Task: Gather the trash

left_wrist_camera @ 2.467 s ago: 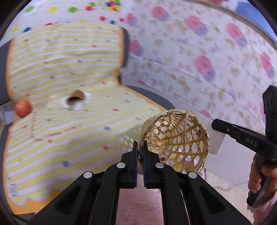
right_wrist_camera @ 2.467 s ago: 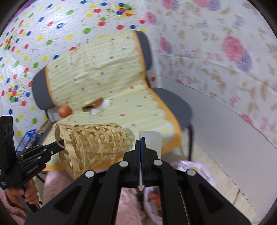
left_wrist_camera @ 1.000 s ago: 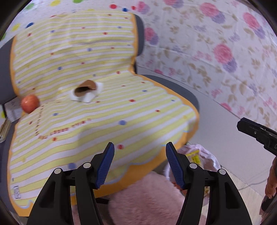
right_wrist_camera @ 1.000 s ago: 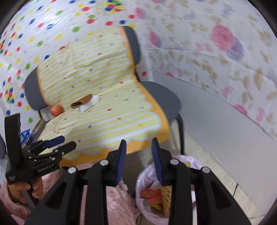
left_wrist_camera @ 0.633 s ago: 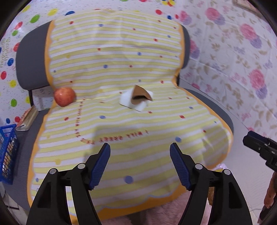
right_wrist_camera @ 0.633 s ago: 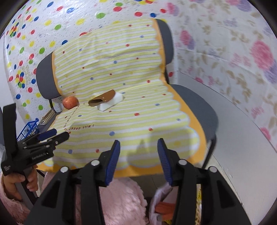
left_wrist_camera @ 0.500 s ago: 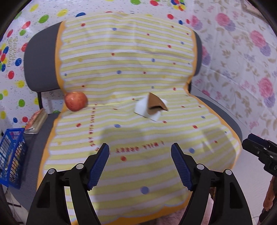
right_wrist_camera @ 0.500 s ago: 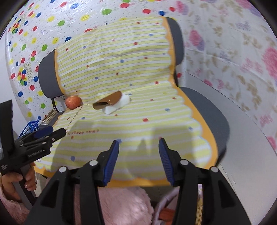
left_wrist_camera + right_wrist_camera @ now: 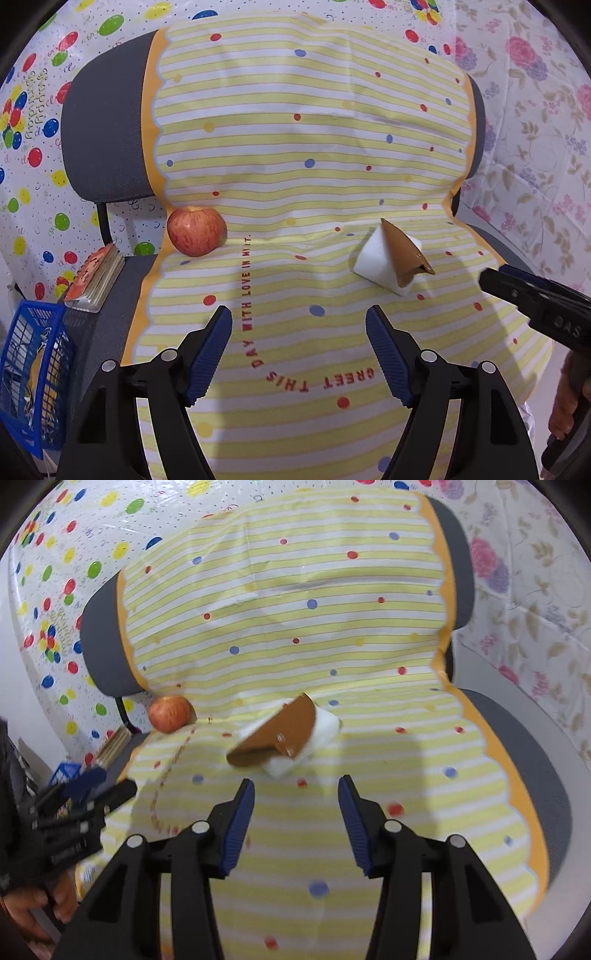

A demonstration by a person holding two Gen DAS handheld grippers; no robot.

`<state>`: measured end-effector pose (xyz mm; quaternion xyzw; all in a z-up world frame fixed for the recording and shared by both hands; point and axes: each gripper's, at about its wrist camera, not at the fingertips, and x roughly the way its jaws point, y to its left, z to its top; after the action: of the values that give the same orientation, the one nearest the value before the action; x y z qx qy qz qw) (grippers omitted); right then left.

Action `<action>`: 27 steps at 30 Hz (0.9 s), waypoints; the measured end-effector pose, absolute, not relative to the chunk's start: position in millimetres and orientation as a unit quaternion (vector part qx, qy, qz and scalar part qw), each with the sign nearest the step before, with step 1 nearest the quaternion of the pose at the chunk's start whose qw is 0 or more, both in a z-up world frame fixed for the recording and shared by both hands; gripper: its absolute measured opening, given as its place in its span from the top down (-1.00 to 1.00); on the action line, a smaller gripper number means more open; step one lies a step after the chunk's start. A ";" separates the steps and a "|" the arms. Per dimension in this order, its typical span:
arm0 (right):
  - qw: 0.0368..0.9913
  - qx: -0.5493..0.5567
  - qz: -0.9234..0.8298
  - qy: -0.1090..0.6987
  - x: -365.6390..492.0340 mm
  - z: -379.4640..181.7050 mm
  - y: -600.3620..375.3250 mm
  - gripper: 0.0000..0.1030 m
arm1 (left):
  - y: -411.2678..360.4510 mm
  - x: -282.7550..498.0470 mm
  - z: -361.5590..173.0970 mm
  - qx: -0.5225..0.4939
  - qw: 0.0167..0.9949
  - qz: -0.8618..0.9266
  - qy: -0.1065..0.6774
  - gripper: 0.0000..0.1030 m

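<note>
A brown cardboard scrap (image 9: 404, 254) lies on a white foam block (image 9: 373, 266) on the striped chair cover; in the right wrist view the scrap (image 9: 280, 734) and block (image 9: 325, 727) sit just beyond my right gripper (image 9: 296, 784). That gripper's jaws are closing with nothing between them. A red apple (image 9: 195, 230) rests at the seat's back left, also visible as the apple (image 9: 170, 713). My left gripper (image 9: 298, 314) stands wide open and empty above the seat's printed text. The right gripper (image 9: 493, 277) enters at the right edge.
The yellow-striped cover (image 9: 295, 147) drapes a grey chair (image 9: 107, 140). A notebook (image 9: 96, 277) and a blue basket (image 9: 29, 373) sit to the chair's left. Patterned sheets cover the walls. A person's hand (image 9: 44, 901) holds the left gripper (image 9: 110, 782).
Both grippers went from shut to open; the left no longer holds the wicker basket. Both views swung from the bag on the floor to the chair seat and came closer to the scrap.
</note>
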<state>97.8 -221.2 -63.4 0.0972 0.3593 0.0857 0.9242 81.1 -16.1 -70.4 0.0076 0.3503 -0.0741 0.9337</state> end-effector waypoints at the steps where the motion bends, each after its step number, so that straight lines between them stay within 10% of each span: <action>1: 0.923 0.102 0.087 0.362 107.4 -65.0 -218.4 0.09 | -15.2 84.3 -71.0 0.007 0.933 -0.074 0.351 -0.46; 22: 0.862 0.210 0.086 0.453 194.1 -122.6 -215.3 -0.18 | -8.5 133.2 -95.7 0.002 0.922 -0.075 0.381 -0.46; 27: 0.875 0.188 0.078 0.439 173.5 -111.6 -217.1 0.25 | -8.8 123.8 -93.2 0.005 0.922 -0.076 0.380 -0.46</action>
<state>173.5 -217.1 -111.6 0.1878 0.4395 0.0779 0.8749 123.8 -8.8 -93.2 0.0054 0.3800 -0.0761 0.9218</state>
